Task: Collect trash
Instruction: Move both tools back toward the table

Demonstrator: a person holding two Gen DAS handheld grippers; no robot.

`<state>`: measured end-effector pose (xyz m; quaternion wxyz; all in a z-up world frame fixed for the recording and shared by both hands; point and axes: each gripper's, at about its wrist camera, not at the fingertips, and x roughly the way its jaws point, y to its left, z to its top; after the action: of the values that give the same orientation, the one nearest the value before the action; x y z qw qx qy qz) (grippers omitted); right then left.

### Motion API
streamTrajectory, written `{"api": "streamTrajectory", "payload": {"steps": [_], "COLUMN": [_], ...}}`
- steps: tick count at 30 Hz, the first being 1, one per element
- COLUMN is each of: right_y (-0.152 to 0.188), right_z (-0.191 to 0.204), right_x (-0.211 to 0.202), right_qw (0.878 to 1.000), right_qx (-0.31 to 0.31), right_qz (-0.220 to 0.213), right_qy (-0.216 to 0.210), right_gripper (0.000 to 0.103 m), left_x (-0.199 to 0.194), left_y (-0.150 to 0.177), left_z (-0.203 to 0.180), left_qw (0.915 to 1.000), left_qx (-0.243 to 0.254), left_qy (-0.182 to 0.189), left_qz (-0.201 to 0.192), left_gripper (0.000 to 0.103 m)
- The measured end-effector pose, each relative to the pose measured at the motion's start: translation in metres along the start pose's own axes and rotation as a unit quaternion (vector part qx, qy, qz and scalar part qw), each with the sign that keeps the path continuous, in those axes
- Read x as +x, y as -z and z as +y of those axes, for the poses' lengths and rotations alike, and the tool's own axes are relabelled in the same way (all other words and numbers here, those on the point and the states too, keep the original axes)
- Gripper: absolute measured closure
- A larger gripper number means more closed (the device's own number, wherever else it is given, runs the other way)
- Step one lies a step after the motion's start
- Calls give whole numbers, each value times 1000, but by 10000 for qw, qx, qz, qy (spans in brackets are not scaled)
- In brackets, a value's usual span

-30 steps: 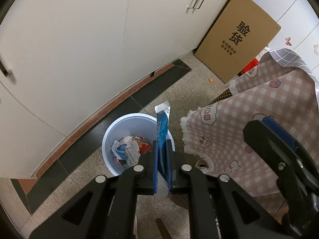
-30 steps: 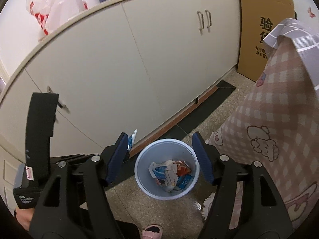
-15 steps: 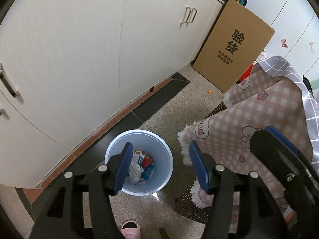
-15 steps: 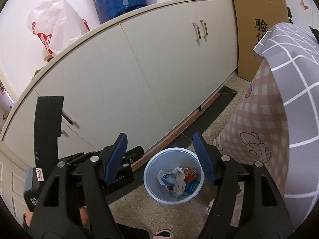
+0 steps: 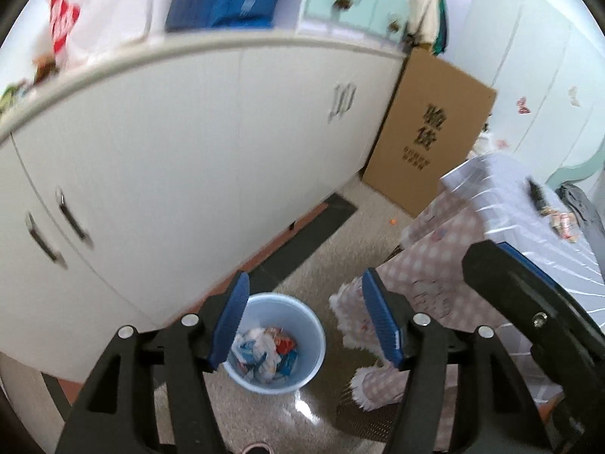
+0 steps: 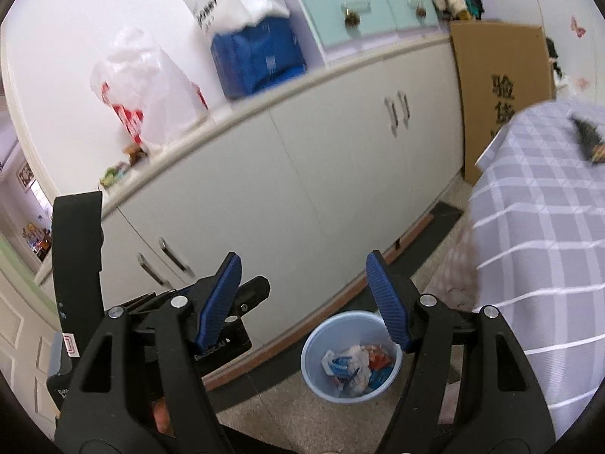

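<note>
The left gripper [image 5: 304, 319] hangs above the floor with its blue-padded fingers [image 5: 230, 321] spread wide and nothing between them; the right gripper [image 6: 304, 299] is likewise parted and empty, its fingers [image 6: 387, 299] well apart; from the left wrist view the right gripper's black body shows at the right edge, and from the right wrist view the left one shows at the left edge. The pale blue bin [image 5: 315, 344] stands on the speckled floor [image 5: 329, 249] just in front of the white cabinets [image 5: 211, 151], below and between the left fingers; it holds the trash [image 5: 264, 352], a crumpled heap of white, blue and red wrappers; the same bin [image 6: 349, 357] sits low in the right wrist view, its rim partly behind the right-hand finger. Beside the bin hangs a pink checked cloth [image 5: 438, 249] with a frayed white hem, draped off a surface covered in grey plaid [image 6: 544, 219]; small dark and reddish bits lie on top of that surface, too blurred to name. A tall cardboard sheet [image 5: 427, 132] with printed characters leans against the cabinet end; on the cabinet top rest a white plastic bag [image 6: 147, 79] with red print and a blue pack [image 6: 257, 60].
</note>
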<state>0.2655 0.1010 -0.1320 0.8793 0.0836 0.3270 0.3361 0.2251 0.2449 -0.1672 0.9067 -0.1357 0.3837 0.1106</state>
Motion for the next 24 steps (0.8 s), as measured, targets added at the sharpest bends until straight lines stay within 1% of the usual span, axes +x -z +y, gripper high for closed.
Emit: {"api": "streamTrajectory", "payload": {"steps": [3,6,8,9,12,15,17,20,22,24], "right_y": [-12,-21,-28,-31,-38,-46,-50,-53,-54,-54], "right_z": [-9,-26,-44,-57,-90,-131,-163,-207,-236,-268], "right_x": [-28,-52,-71,-82,-110,-139,-160,-184,-198,-211], "right_qw": [9998,9992,9983,9975,9945,9886,9823,9722,9652,9577], "right_qx": [45,92,148,195,316,509,658,885,1038,1231], "right_qz": [-210,-359,-469,-547,-731,-930,-1051,-1149,-1161,-1142], "right_qy": [25,126,298,408,684,1068,1401,1839,2099,2339], "right_gripper": [33,33,33,33,33,32,32,31,31,31], "left_x": [-19,-28,-32,-33,-29,-22,-16,-2,8,18], "left_y": [-13,-22,-27,-29,-35,-37,-39,-39,-37,-36], "left_z": [-33,-74,-102,-119,-168,-213,-253,-303,-336,-360], "left_qw": [9993,9972,9949,9931,9884,9822,9757,9661,9606,9570], "left_qx": [284,639,870,987,1266,1553,1803,1989,2156,2306], "left_qy": [125,278,415,560,802,1045,1239,1641,1731,1719], "left_qz": [-199,-267,-288,-280,-245,-184,-112,154,278,364], "left_gripper": [40,40,40,40,40,40,40,40,40,40]}}
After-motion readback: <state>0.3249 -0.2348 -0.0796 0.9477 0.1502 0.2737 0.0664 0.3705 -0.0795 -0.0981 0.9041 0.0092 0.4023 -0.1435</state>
